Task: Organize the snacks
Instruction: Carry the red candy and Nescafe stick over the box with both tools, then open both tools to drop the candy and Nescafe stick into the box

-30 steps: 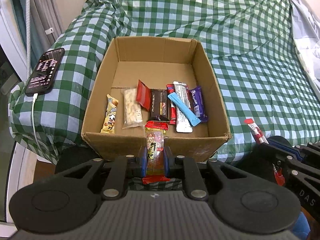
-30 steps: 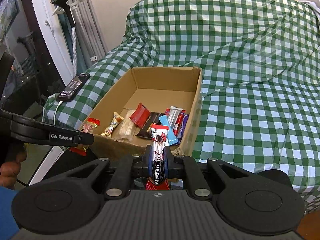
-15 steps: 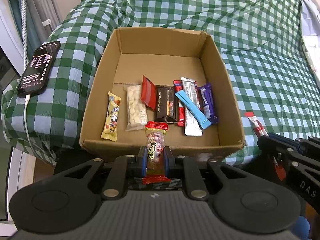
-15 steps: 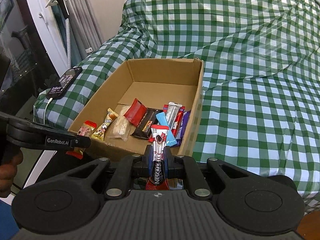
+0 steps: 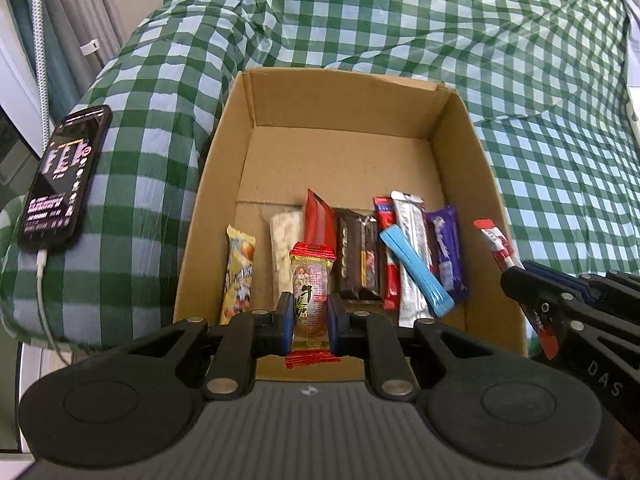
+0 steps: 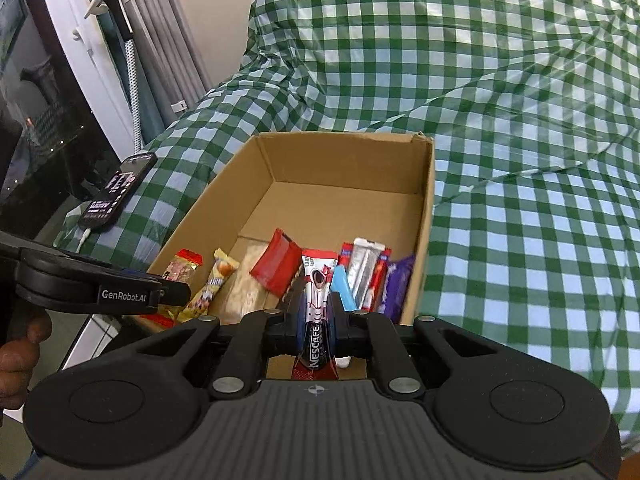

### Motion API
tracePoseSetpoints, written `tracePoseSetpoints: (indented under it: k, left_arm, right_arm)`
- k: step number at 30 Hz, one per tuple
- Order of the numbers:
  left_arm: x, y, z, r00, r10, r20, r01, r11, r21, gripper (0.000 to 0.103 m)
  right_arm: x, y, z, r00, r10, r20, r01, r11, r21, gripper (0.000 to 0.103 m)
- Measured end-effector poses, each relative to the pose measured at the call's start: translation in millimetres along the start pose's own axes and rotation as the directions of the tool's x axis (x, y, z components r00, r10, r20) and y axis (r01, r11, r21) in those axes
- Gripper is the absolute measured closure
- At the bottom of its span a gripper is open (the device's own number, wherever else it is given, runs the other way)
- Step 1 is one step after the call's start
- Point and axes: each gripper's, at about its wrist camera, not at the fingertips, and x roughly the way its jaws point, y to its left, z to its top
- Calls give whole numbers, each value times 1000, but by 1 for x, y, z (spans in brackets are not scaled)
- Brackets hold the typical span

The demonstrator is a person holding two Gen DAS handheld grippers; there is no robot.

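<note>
Pinching a peanut candy bar (image 5: 312, 300), your left gripper (image 5: 309, 316) hangs over the near edge of the cardboard box (image 5: 340, 152), w/ snacks lined up along the box floor; phone (image 5: 64, 172) sits left on the checked cloth. Right wrist view: right gripper (image 6: 317, 320) clamps a Nescafe stick (image 6: 317, 300) at the box's near wall.

You're in a home bedroom. A green checked bedspread (image 6: 500, 100) covers the bed; grey curtains (image 6: 168, 52) hang at its left edge. A charging phone (image 5: 64, 176) lies there.
</note>
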Motion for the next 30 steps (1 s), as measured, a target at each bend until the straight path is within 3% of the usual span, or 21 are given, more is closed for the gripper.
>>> tracePoseSetpoints:
  k: [15,16,18,19,20,21,23,30]
  left_arm:
    - [54,-1,44,998,27,-51,-25,999,38,84]
    - [55,-1,46,999,28,-45,-26,999,39,81]
    - [56,0,50,999,27,-38,-26,999,42,45]
    - [55,0,52,999,33,-29,-32,999,37,13]
    - [51,1,53,999,46,0,-46,999,23,0]
    - [47,1,52,998,52,33,-53,998,16,0]
    - [42,1,52,997,61,51,-62,997,33,0]
    - [25,-2,31,997,73,6,-73,997,40,0]
  right_arm:
    - [67,-21,29,999,-13,-39,15,999,42,91]
    - [70,-22,30,999,-14,-40,16,999,44,91]
    - [76,-25,34,999,-6,-35,8,998,55,85]
    - [77,-27,35,1000,-5,-26,6,998,69,83]
    - [78,-29,37,1000,1,-19,1,997,82,77]
    - [78,-32,38,1000,7,-11,-6,995,97,55]
    - [77,-37,39,1000,6,5,-7,991,133,34]
    - [54,-35,26,1000,-29,-10,30,982,185,14]
